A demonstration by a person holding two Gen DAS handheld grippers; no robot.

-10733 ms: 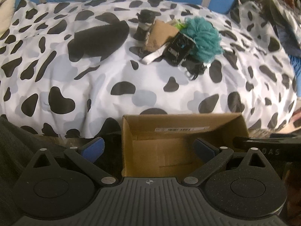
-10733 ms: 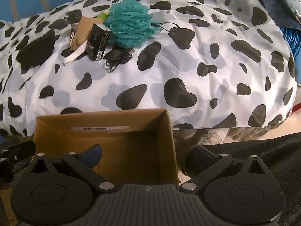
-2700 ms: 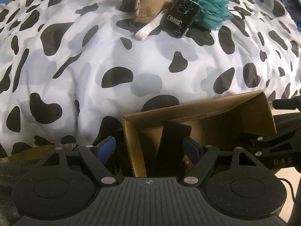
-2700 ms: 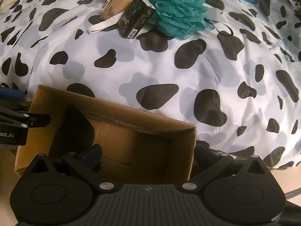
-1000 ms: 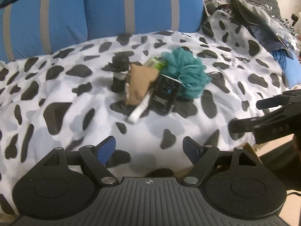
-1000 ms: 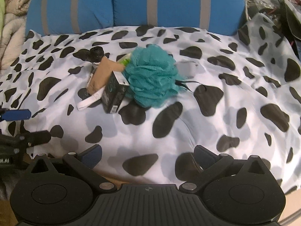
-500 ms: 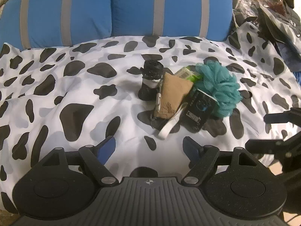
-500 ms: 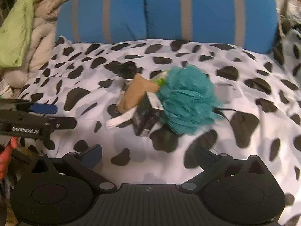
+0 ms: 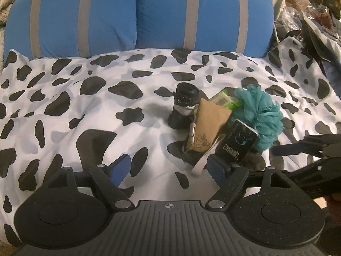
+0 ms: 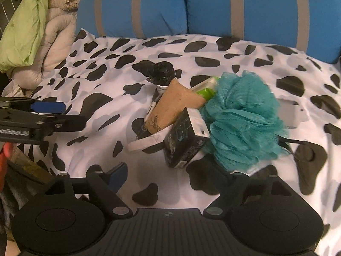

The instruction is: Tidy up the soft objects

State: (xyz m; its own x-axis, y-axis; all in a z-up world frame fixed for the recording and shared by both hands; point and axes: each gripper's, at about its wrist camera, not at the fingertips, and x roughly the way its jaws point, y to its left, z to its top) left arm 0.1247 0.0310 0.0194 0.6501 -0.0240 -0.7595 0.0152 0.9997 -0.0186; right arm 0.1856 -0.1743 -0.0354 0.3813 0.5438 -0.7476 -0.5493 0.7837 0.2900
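Where box was, now loofah (image 10: pixel 240 119).

A: Layout on the bed?

B: One cluster on the duvet (image 9: pixel 89 98), well in front of the two pillows (image 9: pixel 136 17) along the back. Bottle (image 9: pixel 185 108) rearmost-left, pouch (image 9: pixel 207 129) leaning against it in front-right. Box (image 9: pixel 238 143) right of the pouch, nearer us. Loofah (image 10: pixel 240 119) right of the box, touching it. Packet (image 9: pixel 226 100) tucked behind pouch and loofah.

A: Strap?

B: Strap (image 10: pixel 147 144) runs from under the pouch toward the front-left (part hidden). Cable (image 10: pixel 298 144) pokes out right of the loofah.

A: Anything off the duvet?

B: Blankets (image 10: pixel 40 27) piled far left, beside the left pillow.
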